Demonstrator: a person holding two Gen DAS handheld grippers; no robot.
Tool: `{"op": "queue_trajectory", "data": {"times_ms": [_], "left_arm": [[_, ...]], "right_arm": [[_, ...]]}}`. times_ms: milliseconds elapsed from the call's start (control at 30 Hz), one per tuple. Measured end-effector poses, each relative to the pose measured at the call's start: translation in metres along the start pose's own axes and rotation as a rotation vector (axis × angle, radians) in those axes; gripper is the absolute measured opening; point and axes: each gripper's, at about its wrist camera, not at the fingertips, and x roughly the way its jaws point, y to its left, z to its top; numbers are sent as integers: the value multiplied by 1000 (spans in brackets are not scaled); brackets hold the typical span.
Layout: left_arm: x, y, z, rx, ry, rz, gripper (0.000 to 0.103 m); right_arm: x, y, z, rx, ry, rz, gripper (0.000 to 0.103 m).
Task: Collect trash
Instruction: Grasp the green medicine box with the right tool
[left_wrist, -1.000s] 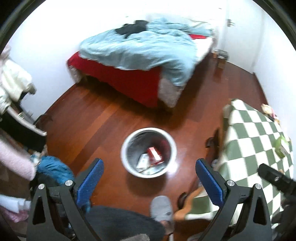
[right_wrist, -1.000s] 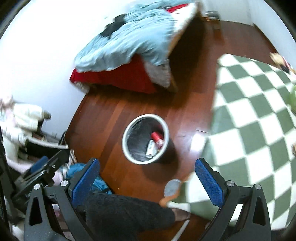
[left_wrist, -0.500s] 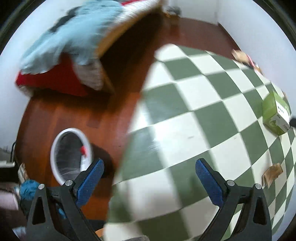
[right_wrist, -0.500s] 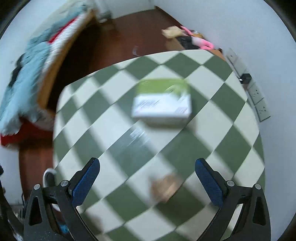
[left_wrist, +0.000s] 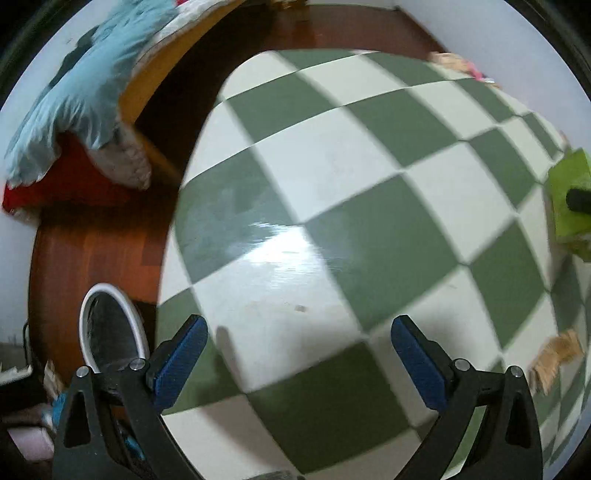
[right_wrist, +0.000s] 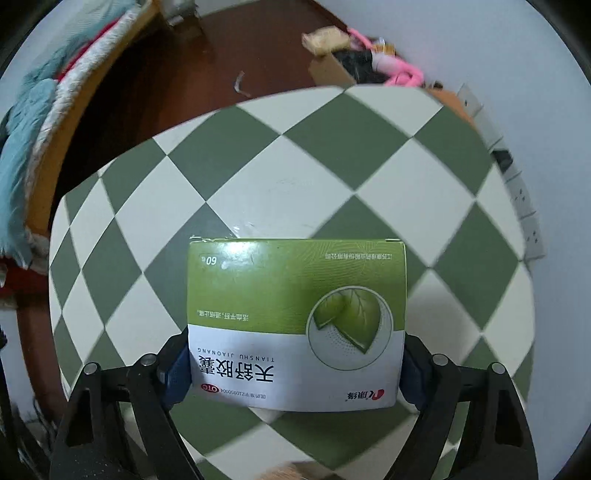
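Left wrist view, left to right: bin (left_wrist: 110, 332) sat on the floor at lower left of frame, just beside the tabletop (left_wrist: 332, 166) edge, w/ dark liner inside; contents not readable. Left tool (left_wrist: 299, 362) hung over bare checkered tabletop at bottom centre, jaws wide apart, nothing btwn them. At far right edge a green box (left_wrist: 570, 195) showed, and below it at lower right a brown scrap (left_wrist: 554, 354), blurred, likely another bit of trash.

Right wrist view: right tool (right_wrist: 293, 365) straddled the box (right_wrist: 295, 321) at lower centre of frame, box lying flat on the tabletop. Jaws were closing, box btwn them; pads looked right at its short sides, but firm contact couldn't be confirmed, so treat as not yet gripped.

Step in hand, by my read: pick-up of the box, approx mid-task.

Next move calls for: finish the squeeze w/o crushing the card, lift clear, carry over tabletop edge toward the bin at lower left, drop in. Left tool is free for the scrap.
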Motion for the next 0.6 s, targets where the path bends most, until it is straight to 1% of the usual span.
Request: {"op": "queue_trajectory", "data": {"times_ms": [67, 133, 167, 200, 233, 300, 367, 433, 500, 533, 567, 600], "left_arm": [[-16, -21, -8, 63, -36, -28, 102], [-35, -47, -18, 137, -74, -89, 102], [-43, -62, -23, 178, -84, -121, 102], [-51, -83, -29, 231, -89, -162, 102], [-54, -95, -32, 264, -89, -187, 102], [-56, -135, -40, 364, -77, -240, 101], [-52, -163, -45, 433, -66, -260, 100], [-42, -184, -46, 487, -42, -258, 100], [-34, -200, -49, 521, -20, -250, 84], [-34, -204, -50, 531, -29, -231, 80], [-37, -208, -51, 537, -40, -240, 73], [-39, -210, -52, 534, -41, -240, 69]], "right_arm": [[-21, -23, -23, -10, -35, -7, 89], [-36, -45, -47, -23, -57, -29, 89], [-45, -63, -66, -11, -60, -36, 89], [-47, -73, -75, -5, -57, -36, 89], [-49, -86, -89, 8, -51, -39, 89], [-51, -111, -112, 38, -38, -42, 89], [-51, -130, -131, 66, -32, -57, 89], [-49, -141, -143, 96, -25, -51, 89], [-47, -153, -152, 127, -21, -33, 89], [-47, -156, -155, 134, -25, -32, 89], [-46, -158, -156, 136, -26, -33, 89], [-44, -159, -158, 139, -26, -32, 89]]}}
